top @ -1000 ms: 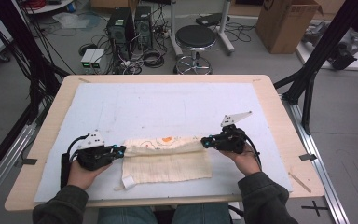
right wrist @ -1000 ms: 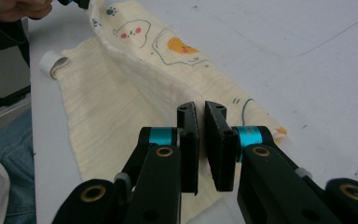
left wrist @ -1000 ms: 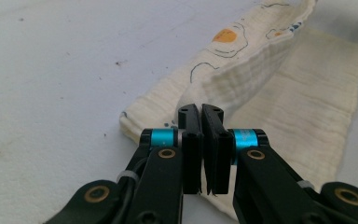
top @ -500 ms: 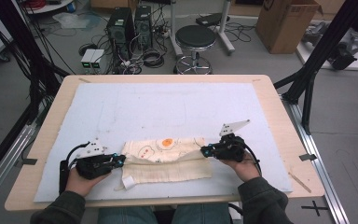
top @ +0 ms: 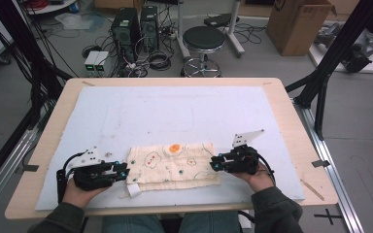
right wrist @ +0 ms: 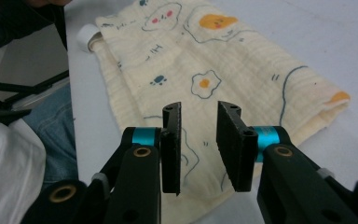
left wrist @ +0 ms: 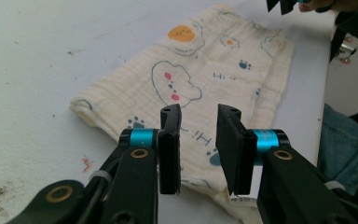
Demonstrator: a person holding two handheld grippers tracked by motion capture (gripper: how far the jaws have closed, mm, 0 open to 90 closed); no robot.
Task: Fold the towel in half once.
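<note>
Nearest the person, the folded cloth (top: 174, 165) lies flat on the desk (top: 48, 121) close to its near edge, its long axis running left to right between the two hands. The left tongs (top: 122, 171) sit at its left short end and the right tongs (top: 214, 164) at its right short end, each pointing inward along that axis, so neither hand is the nearer one. Both pairs of jaws have just been opening and now stand partly apart with nothing gripped; cloth shows beyond each gap, not pinched. Farther off, the white mat (top: 175, 111) on the desk lies bare.
</note>
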